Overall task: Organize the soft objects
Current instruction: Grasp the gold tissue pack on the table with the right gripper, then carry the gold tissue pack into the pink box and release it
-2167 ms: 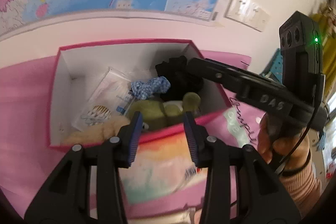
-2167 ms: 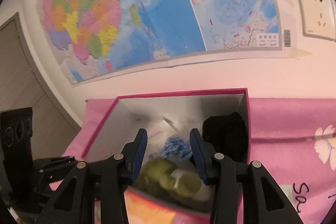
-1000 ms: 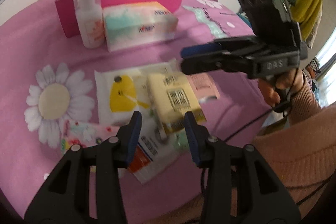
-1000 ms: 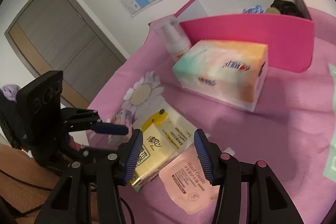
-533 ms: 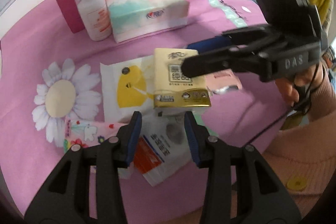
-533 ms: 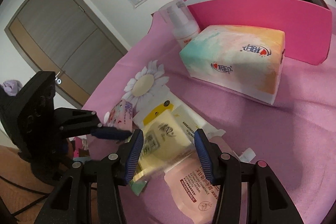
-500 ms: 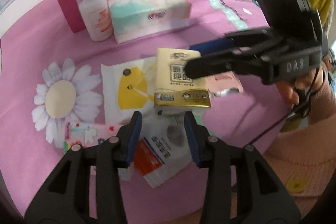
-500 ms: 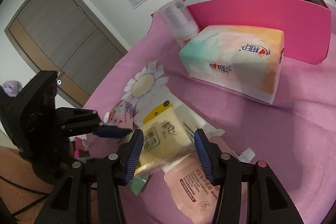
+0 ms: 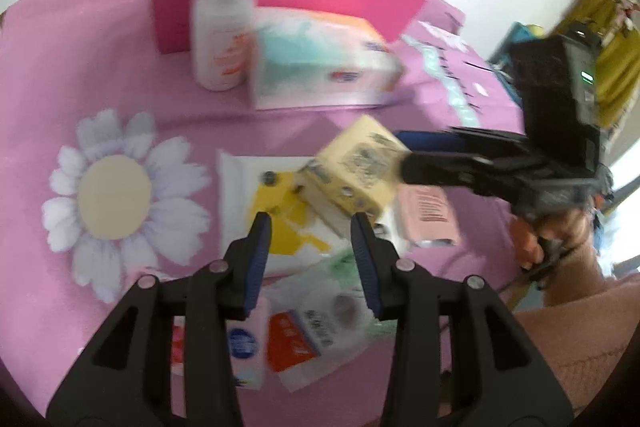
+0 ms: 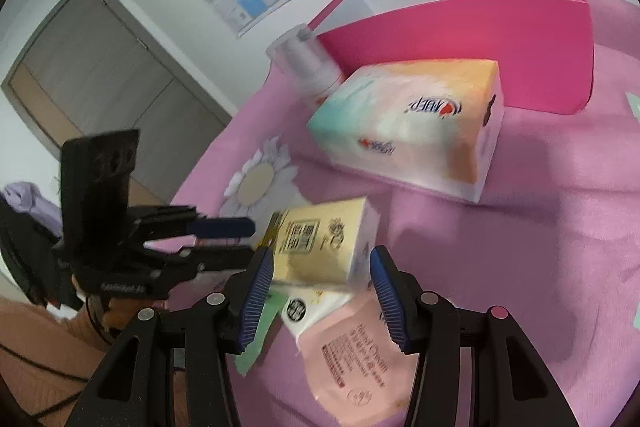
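You are holding the yellow tissue pack (image 10: 320, 247) tilted above the pile of packets (image 9: 304, 323), your right gripper (image 10: 320, 285) pinching only its end; the left gripper (image 9: 310, 247) is hanging empty, fingers apart. The soft pack could be slipping out before reaching the pink box (image 10: 460, 55).

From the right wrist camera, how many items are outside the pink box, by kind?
Pump bottle: 1
Tissue box: 1
Soft packs: 4 (yellow tissue pack in the right gripper jaws, white wipes pack, pink sachet, green packet)
Total: 6
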`<state>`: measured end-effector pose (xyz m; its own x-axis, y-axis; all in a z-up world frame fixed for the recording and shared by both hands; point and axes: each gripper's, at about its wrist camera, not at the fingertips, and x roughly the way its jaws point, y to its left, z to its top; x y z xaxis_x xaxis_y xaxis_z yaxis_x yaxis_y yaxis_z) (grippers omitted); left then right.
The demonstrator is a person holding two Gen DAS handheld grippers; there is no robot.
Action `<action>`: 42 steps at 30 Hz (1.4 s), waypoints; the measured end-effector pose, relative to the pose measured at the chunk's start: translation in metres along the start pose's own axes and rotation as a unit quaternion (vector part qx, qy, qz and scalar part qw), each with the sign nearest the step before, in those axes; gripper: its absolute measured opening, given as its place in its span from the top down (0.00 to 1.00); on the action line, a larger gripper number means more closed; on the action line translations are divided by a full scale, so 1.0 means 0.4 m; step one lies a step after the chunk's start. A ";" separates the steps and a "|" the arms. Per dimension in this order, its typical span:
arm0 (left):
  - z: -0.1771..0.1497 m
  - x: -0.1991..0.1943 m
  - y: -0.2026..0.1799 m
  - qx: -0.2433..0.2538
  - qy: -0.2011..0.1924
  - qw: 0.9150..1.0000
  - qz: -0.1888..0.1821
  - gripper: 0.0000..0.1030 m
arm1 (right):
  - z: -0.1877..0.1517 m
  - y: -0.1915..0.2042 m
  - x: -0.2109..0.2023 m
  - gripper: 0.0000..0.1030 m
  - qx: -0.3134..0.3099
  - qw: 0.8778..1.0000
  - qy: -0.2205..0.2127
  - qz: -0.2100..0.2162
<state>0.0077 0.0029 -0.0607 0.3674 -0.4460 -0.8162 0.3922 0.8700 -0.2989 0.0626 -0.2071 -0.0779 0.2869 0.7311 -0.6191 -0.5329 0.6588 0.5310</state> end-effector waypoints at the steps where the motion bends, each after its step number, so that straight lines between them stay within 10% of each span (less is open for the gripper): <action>1: 0.001 0.001 -0.010 0.006 -0.001 1.000 -0.005 0.58 | 0.003 -0.004 0.006 0.51 0.003 1.000 -0.001 -0.001; 6: 0.015 0.033 -0.041 0.024 0.012 1.000 -0.011 0.61 | 0.006 -0.011 0.037 0.66 0.014 1.000 0.005 0.006; 20: 0.098 -0.073 -0.062 0.048 -0.060 0.997 -0.010 0.61 | 0.040 0.033 -0.049 0.68 -0.001 0.999 -0.041 -0.002; 42: 0.434 -0.145 0.020 0.036 -0.134 0.990 0.021 0.61 | 0.343 0.035 -0.108 0.68 -0.024 0.989 -0.145 -0.011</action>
<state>0.1358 -0.0006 0.0701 0.5918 -0.4573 -0.6637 0.4266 0.8764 -0.2235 0.1522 -0.2050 0.0357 0.5124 0.7408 -0.4344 -0.5583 0.6717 0.4869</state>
